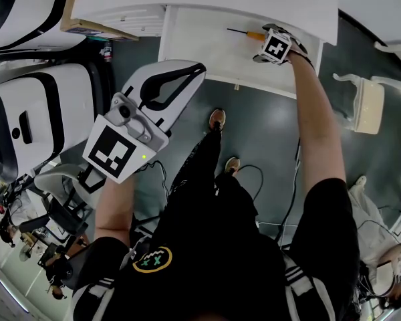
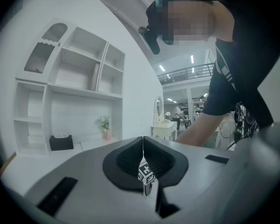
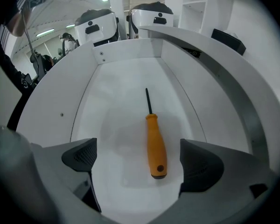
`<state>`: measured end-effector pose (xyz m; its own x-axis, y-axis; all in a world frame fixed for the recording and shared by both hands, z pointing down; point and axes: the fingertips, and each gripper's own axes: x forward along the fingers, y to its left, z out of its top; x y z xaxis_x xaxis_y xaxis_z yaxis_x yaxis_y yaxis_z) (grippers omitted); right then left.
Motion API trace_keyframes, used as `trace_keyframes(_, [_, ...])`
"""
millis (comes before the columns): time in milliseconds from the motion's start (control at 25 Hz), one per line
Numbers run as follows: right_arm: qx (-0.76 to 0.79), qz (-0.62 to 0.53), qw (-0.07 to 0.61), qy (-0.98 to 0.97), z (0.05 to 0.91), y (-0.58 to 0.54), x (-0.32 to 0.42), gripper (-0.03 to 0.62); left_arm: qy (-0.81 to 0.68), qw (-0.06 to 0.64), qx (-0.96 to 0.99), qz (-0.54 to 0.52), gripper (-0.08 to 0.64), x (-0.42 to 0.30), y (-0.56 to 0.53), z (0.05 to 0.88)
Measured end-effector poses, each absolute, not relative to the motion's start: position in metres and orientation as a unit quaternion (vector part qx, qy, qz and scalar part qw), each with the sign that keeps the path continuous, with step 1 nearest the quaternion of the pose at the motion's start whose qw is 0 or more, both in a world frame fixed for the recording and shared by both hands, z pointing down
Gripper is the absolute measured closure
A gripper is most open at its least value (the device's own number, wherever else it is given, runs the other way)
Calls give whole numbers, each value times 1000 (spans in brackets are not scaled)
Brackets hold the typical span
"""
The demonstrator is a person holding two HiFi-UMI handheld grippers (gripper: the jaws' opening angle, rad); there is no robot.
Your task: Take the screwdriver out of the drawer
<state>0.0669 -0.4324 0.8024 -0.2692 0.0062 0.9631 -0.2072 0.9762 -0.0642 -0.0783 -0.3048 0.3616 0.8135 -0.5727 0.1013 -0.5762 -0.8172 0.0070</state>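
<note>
An orange-handled screwdriver (image 3: 156, 143) with a thin dark shaft lies flat on the floor of the open white drawer (image 3: 112, 97), shaft pointing away from the right tongs (image 3: 137, 160). Those tongs are spread wide inside the drawer; the handle's butt shows between the two jaws, nearer the right one, and touches neither. The left tongs (image 2: 143, 146) are pressed together with nothing between them, held well apart from the drawer and facing a white shelf unit (image 2: 70, 92).
</note>
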Motion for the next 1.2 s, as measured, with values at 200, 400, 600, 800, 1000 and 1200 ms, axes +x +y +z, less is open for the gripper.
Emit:
trace_keyframes(200, [55,75,592,-801,806,-437,56,14,-302,23,952,48,540,-79,-307,365])
trace_keyframes(400, [54,90,607,-788,814,-434,64,17,-303,29,951,51,540,-80,-310,370])
trace_keyframes(600, [45,98,600,-793,813,-432,61,28,-303,33,951,51,540,-79,-310,371])
trace_keyframes(800, [49,90,593,-798,809,-438,57,116,-302,36,951,50,540,-79,-311,374])
trace_keyframes(1000, [49,97,588,-802,806,-435,59,190,-300,35,952,50,540,-73,-310,372])
trace_keyframes(1200, [52,91,584,-805,805,-438,57,256,-301,37,952,50,540,-75,-311,372])
